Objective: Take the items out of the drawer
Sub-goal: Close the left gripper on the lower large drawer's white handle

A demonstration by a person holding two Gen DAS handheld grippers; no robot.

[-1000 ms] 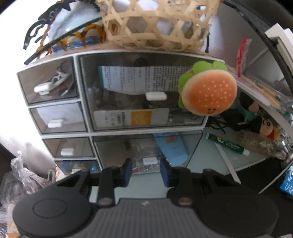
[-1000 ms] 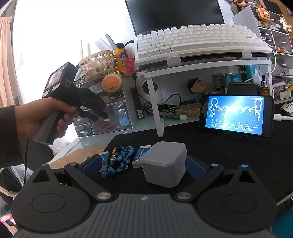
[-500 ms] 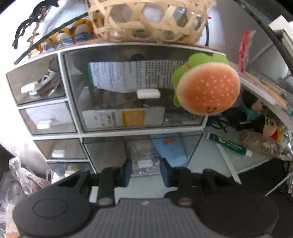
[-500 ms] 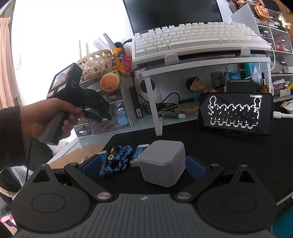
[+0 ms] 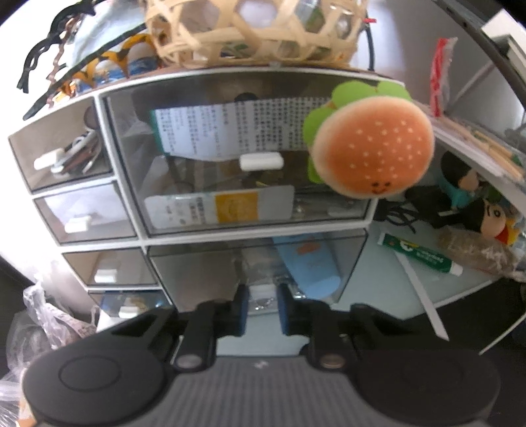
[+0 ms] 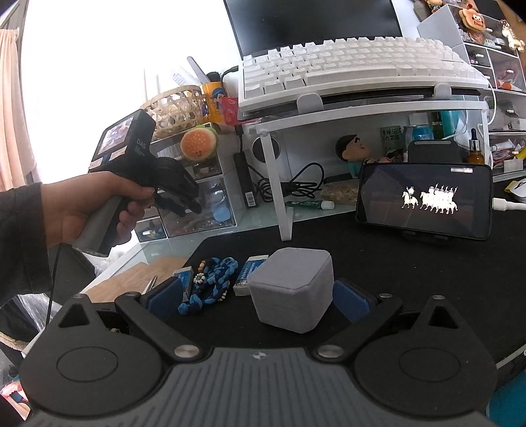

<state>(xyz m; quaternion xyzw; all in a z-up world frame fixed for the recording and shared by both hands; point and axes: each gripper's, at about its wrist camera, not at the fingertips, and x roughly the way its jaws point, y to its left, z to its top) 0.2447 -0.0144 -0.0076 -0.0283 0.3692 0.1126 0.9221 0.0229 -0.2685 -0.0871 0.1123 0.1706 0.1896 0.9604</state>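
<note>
A clear-fronted drawer unit [image 5: 141,210] fills the left wrist view. My left gripper [image 5: 261,307] is shut on the small white handle [image 5: 261,291] of the lower wide drawer [image 5: 197,272], its blue pads on either side of it. A blue tube [image 5: 309,266] lies inside that drawer. In the right wrist view a hand holds the left gripper [image 6: 184,207] against the unit. My right gripper [image 6: 258,297] is open low over the black mat. A grey box [image 6: 291,289] sits between its fingers, touching neither. Blue beads [image 6: 210,282] and an eraser [image 6: 251,272] lie beside the box.
A woven basket [image 5: 250,29] and hair clips top the unit, and a burger plush [image 5: 371,147] hangs at its right. A white stand [image 6: 282,184] carries a keyboard [image 6: 348,65]. A phone [image 6: 424,200] leans on the mat, with a green tube [image 6: 309,204] behind it.
My left gripper's fingers have closed in onto the lower drawer's white handle. The picture on the phone screen changed. The right gripper has stayed put.
</note>
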